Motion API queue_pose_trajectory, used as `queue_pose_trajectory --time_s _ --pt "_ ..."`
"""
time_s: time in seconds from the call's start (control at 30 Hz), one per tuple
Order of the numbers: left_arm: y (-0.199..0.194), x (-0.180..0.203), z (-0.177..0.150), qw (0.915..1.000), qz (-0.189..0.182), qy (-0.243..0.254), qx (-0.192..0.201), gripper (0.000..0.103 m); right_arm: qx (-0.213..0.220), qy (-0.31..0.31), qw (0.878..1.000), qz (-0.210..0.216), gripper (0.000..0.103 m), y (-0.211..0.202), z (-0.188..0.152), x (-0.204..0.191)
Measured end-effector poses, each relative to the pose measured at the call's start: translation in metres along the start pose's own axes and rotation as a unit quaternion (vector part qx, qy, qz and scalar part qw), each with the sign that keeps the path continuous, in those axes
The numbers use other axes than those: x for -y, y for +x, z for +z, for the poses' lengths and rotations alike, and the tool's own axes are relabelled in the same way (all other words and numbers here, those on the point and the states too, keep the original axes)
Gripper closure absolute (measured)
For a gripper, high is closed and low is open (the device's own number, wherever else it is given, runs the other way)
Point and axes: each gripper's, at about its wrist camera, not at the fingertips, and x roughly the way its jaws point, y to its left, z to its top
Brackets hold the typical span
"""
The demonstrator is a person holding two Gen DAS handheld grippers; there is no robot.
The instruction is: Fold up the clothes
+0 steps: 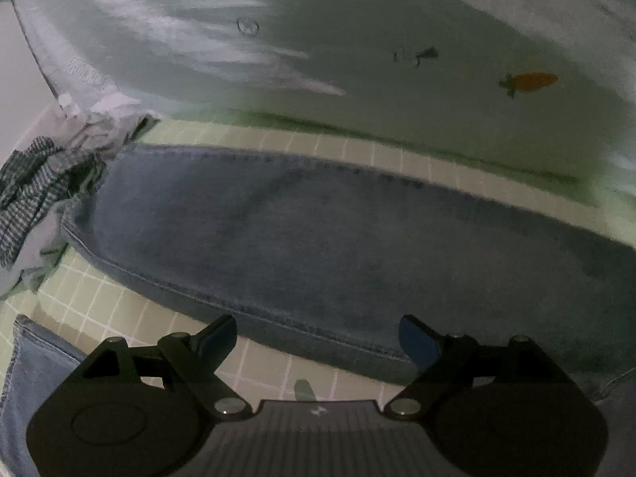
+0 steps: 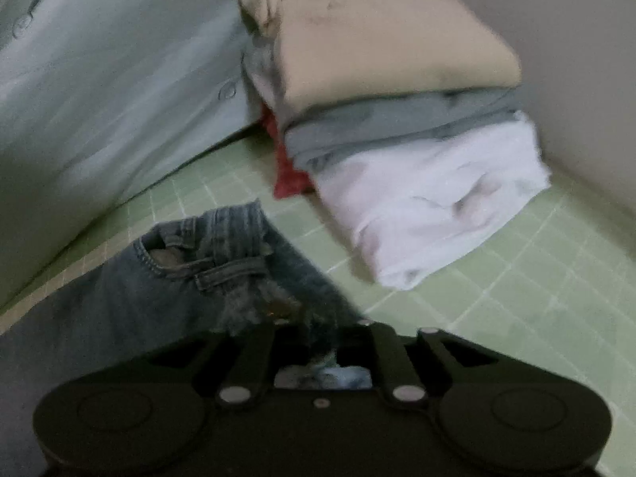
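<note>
Blue jeans (image 1: 338, 246) lie flat across a green checked sheet (image 1: 99, 302); one leg stretches across the left wrist view. My left gripper (image 1: 318, 342) is open and empty, just in front of the leg's near seam. In the right wrist view the jeans' waistband (image 2: 214, 254) with a belt loop and pocket lies in front of my right gripper (image 2: 318, 334), which is shut on the frayed denim at the waist.
A pale green quilt with carrot prints (image 1: 357, 39) lies behind the jeans. A crumpled striped garment (image 1: 35, 183) sits at the left. A stack of folded clothes, beige (image 2: 377, 39), grey and white (image 2: 429, 206), stands at the right by a wall.
</note>
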Motion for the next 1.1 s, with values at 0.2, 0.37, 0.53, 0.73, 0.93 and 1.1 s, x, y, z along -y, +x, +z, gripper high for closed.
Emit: queue_pose_trajectory --time_s 0.2,0.37,0.53,0.73,0.93,1.1 --pt "-0.008 0.0 -0.005 1.0 -0.006 -0.003 0.002 0.013 0.001 0.018 0.998 0.057 0.042 -0.026 -0.014 0.015" --pt "-0.013 0.0 -0.009 0.9999 -0.014 -0.006 0.0 0.012 -0.034 0.009 0.998 0.052 0.024 -0.014 -0.033 0.0" --pt "-0.013 -0.005 -0.01 0.9999 -0.011 -0.013 0.002 0.012 -0.031 -0.009 0.999 0.009 0.081 -0.008 -0.035 -0.012" --pt "-0.009 -0.015 -0.008 0.9996 -0.004 -0.026 -0.004 0.012 0.029 -0.056 0.998 -0.018 0.082 -0.032 -0.022 -0.031" --pt "-0.008 -0.026 -0.002 0.9991 0.002 -0.041 0.001 0.012 0.005 -0.052 0.999 -0.01 0.077 -0.001 -0.013 -0.037" --pt "-0.025 -0.042 -0.004 0.9981 0.002 -0.055 0.029 0.009 -0.005 -0.009 0.999 -0.038 0.025 -0.018 -0.02 -0.007"
